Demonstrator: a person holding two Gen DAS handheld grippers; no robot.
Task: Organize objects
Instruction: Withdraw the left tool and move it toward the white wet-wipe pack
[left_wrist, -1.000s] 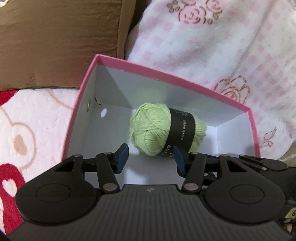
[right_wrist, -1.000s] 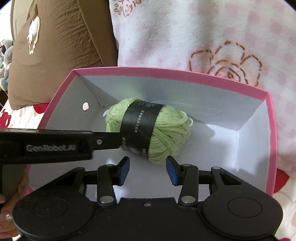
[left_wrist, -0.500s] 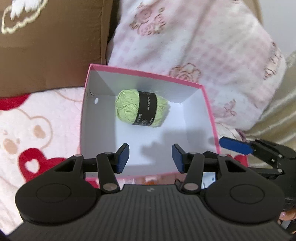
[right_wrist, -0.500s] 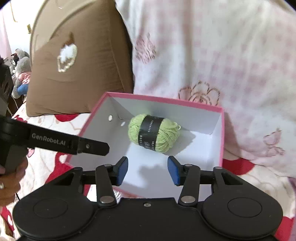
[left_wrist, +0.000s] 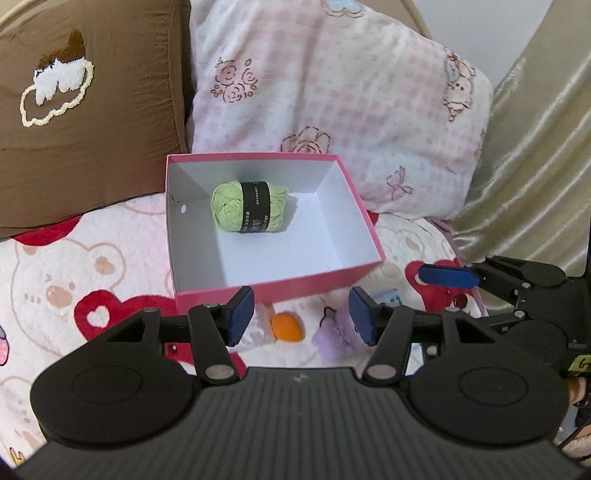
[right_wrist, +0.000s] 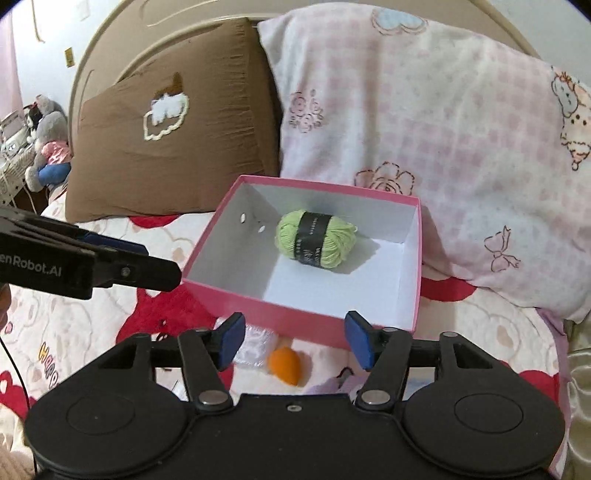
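In the left wrist view the brown pillow (left_wrist: 88, 122) fills the upper left of the frame and the pink-checked pillow (left_wrist: 332, 110) the upper middle and right, both leaning behind a pink box (left_wrist: 280, 291) that sits on the bed's bear-and-heart blanket (left_wrist: 74, 280) at the centre. One thing is already put away: the ball of green yarn (left_wrist: 249, 206) lies on its side on the white floor of the box, towards the far left corner, with most of the floor around it bare. Below the box's near wall, at lower centre, several small things wait on the blanket: a clear wrapped packet (right_wrist: 256, 343) seen in the right wrist view, an orange piece (left_wrist: 286, 326) just right of it, a small lilac plush-like item (left_wrist: 336, 334) further right, and a bit of something blue and white (left_wrist: 388, 295) that is too hidden to name. The left gripper (left_wrist: 301, 315) hangs over these with its jaws moderately wide and nothing between them; they have just been opening. The right gripper (right_wrist: 295, 338) likewise stands wide and empty above the orange piece, its jaws having just been opening too. Judged from this, the task is in its early part: one item boxed, at least four left to pick up and place.
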